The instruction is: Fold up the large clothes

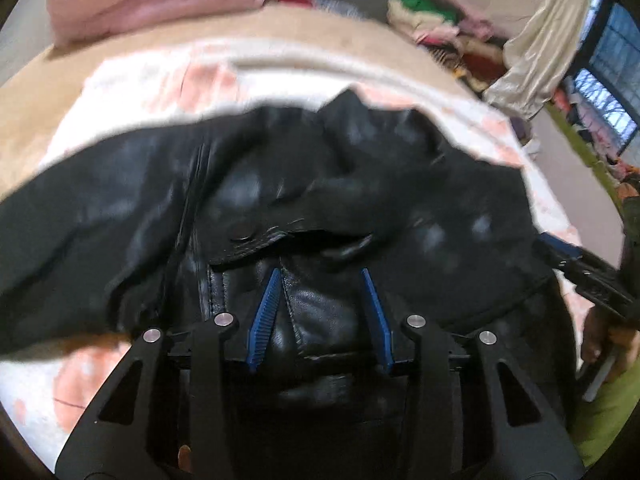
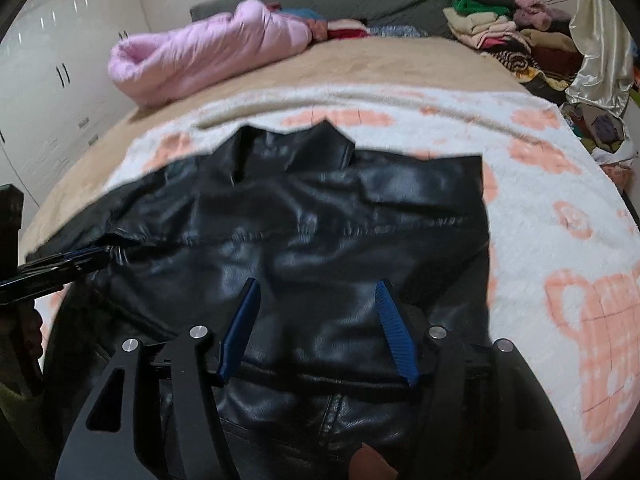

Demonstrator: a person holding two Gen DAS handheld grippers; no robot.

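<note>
A black leather jacket (image 1: 280, 208) lies spread on a white blanket with pink prints (image 1: 140, 80), collar toward the far side. My left gripper (image 1: 320, 272) is open, its blue pads low over the jacket's front near a snap flap, holding nothing. In the right wrist view the jacket (image 2: 320, 232) fills the middle, and my right gripper (image 2: 318, 284) is open just above its lower body, empty. The left gripper shows at the left edge of the right view (image 2: 60, 264), by the jacket's sleeve side. The right gripper shows at the right edge of the left view (image 1: 580, 268).
The blanket (image 2: 540, 200) covers a tan bed (image 2: 360, 64). A pink puffy coat (image 2: 200, 52) lies at the far left of the bed. A heap of clothes (image 2: 500, 32) sits at the far right by a cream curtain (image 2: 600, 40). White wardrobes (image 2: 60, 60) stand on the left.
</note>
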